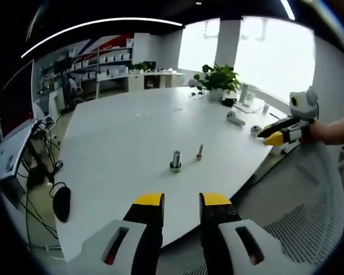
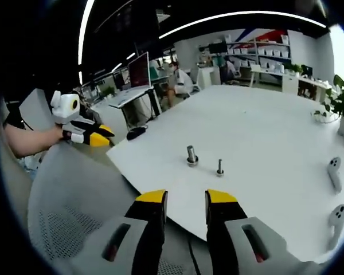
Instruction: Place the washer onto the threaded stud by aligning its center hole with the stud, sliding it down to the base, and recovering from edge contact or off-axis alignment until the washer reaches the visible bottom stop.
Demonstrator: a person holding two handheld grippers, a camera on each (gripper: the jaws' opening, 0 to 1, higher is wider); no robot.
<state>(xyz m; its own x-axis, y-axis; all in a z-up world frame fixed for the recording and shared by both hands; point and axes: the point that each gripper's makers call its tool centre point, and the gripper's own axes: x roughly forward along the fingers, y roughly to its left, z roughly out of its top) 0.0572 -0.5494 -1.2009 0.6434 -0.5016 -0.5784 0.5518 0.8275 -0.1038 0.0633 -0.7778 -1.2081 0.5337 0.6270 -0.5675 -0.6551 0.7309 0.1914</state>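
White table (image 1: 120,137), threaded stud (image 1: 176,160) upright — washer at base, both tongs apart

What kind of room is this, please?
Probably an open office or lab: a big white table with two studs on it, shelves of boxes along the far wall, desks with monitors, and a potted plant.

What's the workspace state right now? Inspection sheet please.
Surface: white table, mostly bare.
Job's things: larger threaded stud with a ring at its base, likely the washer; smaller stud beside it, both upright.
Clutter: two white controllers, potted plant.
Grippers: left gripper and right gripper both open, empty, held off the table edge above a mesh chair.
Cables: bundle hanging by the desk at left.
Surroundings: office shelves, monitors, a person seated.
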